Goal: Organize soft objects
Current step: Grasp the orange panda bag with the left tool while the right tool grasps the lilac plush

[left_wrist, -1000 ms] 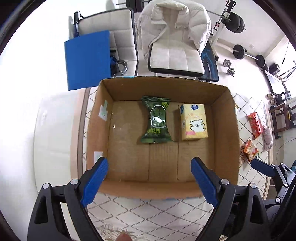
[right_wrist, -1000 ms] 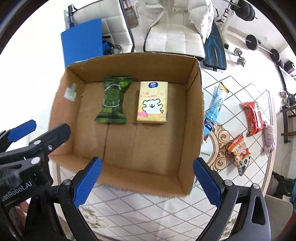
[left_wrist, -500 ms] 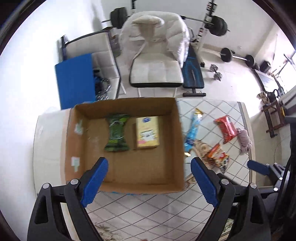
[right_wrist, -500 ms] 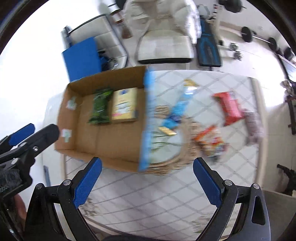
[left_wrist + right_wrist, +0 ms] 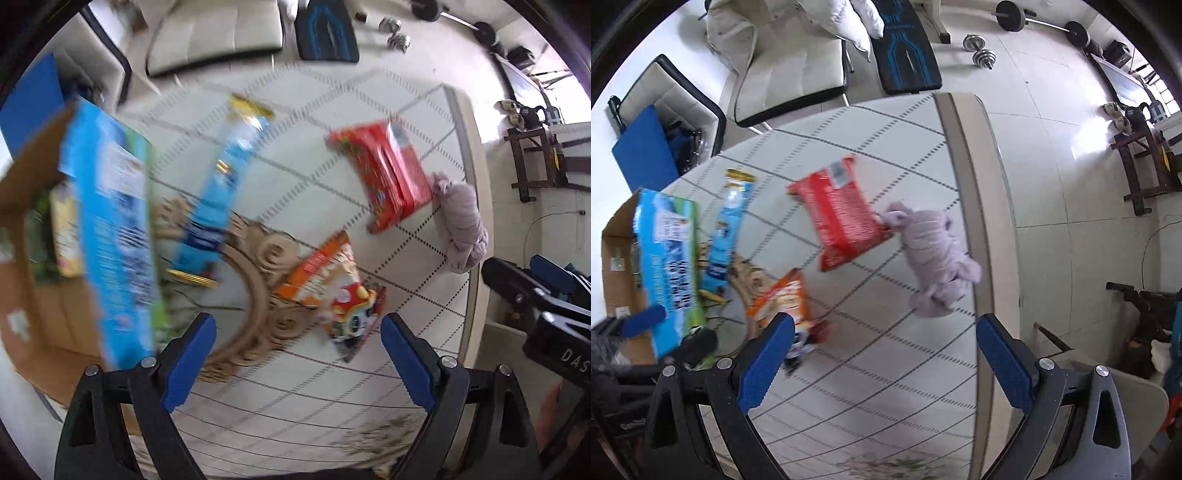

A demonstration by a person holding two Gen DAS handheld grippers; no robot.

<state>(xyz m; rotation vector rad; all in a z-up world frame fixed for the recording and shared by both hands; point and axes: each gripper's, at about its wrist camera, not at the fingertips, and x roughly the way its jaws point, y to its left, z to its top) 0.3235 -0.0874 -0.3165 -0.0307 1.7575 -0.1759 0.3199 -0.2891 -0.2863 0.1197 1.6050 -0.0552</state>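
Both tongs are spread wide with nothing between the pads, hanging above the table (image 5: 960,122), so this looks like the "pick the next thing" bit.

Far left of both tongs is the box (image 5: 22,177). Its blue printed side (image 5: 665,258) faces the loose stuff, and through the open top I can just make out a yellow pack (image 5: 64,236) and something green beside it, both blurry. My guess is that's the drop-off spot, which is why it's parked off to one side.

Next over, just past the box wall, a long blue pack (image 5: 729,229) lies flat, ahead and left of the left tongs (image 5: 297,354).

Then an orange bag (image 5: 328,280) sits straight ahead of the left tongs, between the pad lines. That's the nearest grab for them, I'd say. From the right wrist it's tucked partly behind the left pad.

Further out, a red pack (image 5: 846,218) lies angled, its far corner touching the purple plush (image 5: 934,254), which sits right at the table edge. The plush is ahead of the right tongs (image 5: 884,358), between the pads but not close yet.

All four loose things still need boxing. That plush so near the edge could get nudged off.
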